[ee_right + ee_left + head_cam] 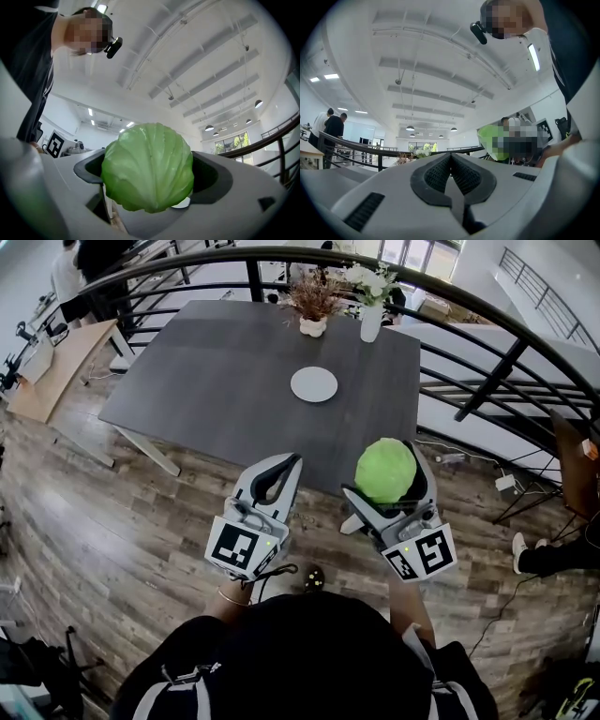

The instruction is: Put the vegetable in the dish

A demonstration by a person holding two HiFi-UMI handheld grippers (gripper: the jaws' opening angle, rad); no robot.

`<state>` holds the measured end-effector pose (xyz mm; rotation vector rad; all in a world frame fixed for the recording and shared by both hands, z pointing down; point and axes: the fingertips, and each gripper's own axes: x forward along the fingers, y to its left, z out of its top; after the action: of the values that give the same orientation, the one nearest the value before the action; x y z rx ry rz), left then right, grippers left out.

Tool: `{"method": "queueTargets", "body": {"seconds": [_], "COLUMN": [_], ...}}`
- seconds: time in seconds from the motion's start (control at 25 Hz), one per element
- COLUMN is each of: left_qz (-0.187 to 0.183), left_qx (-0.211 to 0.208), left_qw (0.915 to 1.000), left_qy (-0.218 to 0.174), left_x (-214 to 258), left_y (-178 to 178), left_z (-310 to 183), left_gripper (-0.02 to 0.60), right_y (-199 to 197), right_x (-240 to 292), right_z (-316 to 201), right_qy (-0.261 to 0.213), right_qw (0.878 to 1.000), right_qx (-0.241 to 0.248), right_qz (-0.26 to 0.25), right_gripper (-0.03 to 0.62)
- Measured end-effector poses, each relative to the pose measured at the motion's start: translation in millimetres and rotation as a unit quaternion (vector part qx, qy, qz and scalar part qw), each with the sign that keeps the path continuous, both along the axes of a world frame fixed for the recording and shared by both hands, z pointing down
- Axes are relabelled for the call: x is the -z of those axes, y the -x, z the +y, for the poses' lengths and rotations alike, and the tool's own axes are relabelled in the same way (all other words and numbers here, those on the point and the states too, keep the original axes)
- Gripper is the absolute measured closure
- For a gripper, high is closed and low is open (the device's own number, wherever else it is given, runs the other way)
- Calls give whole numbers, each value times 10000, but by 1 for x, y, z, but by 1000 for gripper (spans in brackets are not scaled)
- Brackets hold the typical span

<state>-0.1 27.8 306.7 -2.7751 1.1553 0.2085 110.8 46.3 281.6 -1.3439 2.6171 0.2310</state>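
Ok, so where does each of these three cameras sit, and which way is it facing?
Head view: on the person's head, facing steeply down at the table and dish; both forearms, left gripper and right gripper show.
Left gripper view: on the left gripper, tilted up toward the ceiling; its shut jaws and the person's torso show.
Right gripper view: on the right gripper, tilted up; jaws shut on the cabbage, torso at left.
All three share the cabbage.

place: open-plan office mezzanine | curved railing | desk | ceiling light panels | wood floor
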Motion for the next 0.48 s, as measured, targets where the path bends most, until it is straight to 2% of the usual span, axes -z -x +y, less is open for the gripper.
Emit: {"method": "queueTargets", "body": {"seconds": [0.48], "left_qz": [42], "left_qx": [352], "left_qw": [9994], "left_qy": [-32], "left_x": [0], "left_y": [-18], "left_z": [-19], "left_gripper": [575], "right_y": [-19], "right_x": [3], "right_z": [-30], "right_qy": [-107], "right_qw": [9994], "right_qx": [306], "right_qz": [86], "right_gripper": [72]}}
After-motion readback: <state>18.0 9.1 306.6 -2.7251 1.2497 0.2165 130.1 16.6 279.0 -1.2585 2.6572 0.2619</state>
